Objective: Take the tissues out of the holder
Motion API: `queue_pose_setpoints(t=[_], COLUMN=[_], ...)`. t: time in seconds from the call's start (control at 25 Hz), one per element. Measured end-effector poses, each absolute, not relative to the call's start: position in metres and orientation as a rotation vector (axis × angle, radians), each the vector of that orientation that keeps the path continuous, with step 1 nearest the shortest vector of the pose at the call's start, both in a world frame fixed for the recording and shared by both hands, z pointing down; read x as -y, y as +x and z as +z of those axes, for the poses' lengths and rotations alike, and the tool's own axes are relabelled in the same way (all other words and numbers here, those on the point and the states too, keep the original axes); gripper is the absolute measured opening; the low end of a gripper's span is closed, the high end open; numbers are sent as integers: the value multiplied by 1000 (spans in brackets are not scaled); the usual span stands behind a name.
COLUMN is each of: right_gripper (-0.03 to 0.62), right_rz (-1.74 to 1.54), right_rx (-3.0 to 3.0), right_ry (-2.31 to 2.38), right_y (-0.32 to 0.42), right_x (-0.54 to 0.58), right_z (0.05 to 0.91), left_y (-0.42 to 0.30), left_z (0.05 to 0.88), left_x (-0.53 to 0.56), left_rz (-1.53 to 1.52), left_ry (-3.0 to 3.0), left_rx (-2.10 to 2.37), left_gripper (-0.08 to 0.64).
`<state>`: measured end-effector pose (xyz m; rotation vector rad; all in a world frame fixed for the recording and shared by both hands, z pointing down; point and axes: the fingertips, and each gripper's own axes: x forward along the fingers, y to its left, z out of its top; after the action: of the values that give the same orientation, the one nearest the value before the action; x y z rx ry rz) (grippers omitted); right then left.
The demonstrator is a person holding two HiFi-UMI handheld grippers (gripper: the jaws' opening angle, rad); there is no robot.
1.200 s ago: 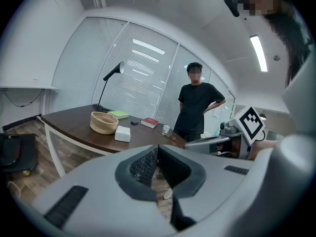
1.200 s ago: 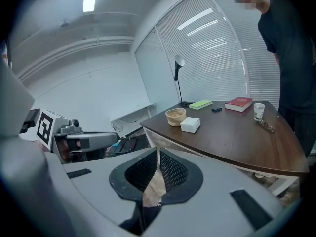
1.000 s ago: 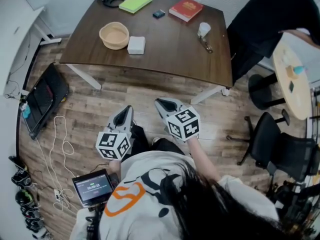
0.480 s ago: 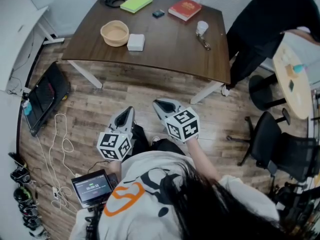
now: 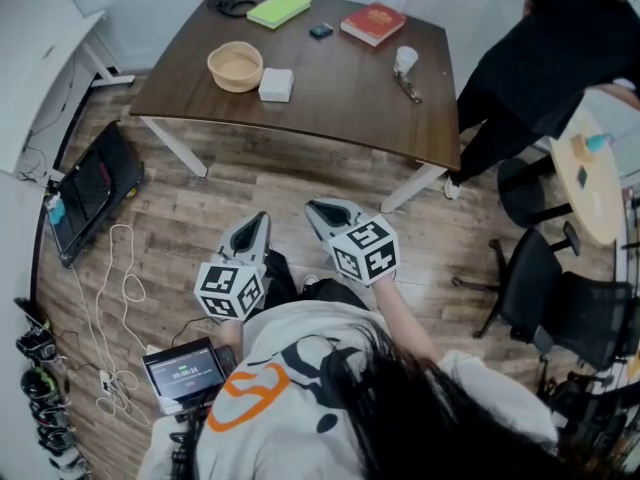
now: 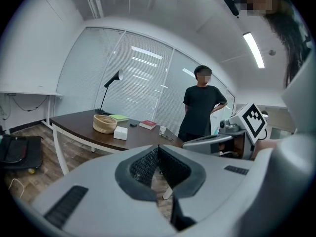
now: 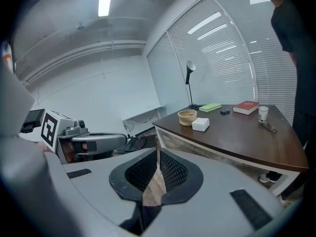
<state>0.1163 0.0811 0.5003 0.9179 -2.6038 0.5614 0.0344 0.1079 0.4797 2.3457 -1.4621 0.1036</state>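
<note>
Little has changed since a moment ago: the person in black has shifted at the right end of the bench, while everything on the bench lies as it did and both grippers hold as they were, short of its near edge and above the wooden floor.

Left hand-held gripper points toward the bench with its jaws together and nothing between them; right hand-held gripper sits just beside it, jaws likewise together and empty; each gripper's own view shows its dark ribbed pads meeting at the tips, with only floor showing through the gap lower down.

White tissue pack lies on the left half of the bench, just beside a round tan bowl; from here I cannot tell whether the two touch; both are well apart from the grippers.

Along the far edge of the bench lie a green pad, a small dark object and a red book; a white cup stands toward the right end of the bench, with a small metal thing just on its near side; a lamp base sits at the far left corner of the bench.
</note>
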Motion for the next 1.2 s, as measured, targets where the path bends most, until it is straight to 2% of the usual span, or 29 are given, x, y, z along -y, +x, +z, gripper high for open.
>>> queue_pose_setpoints(t=[1.2], right_gripper=[29], right_rz=[534], right_rx=[2611], right_ry=[885], right_y=[111], right_x=[-99], right_z=[499], left_y=[38], left_z=[476], left_x=[-114], left_rz=[120], left_ry=[2365], left_rx=[1458], left_gripper=[0])
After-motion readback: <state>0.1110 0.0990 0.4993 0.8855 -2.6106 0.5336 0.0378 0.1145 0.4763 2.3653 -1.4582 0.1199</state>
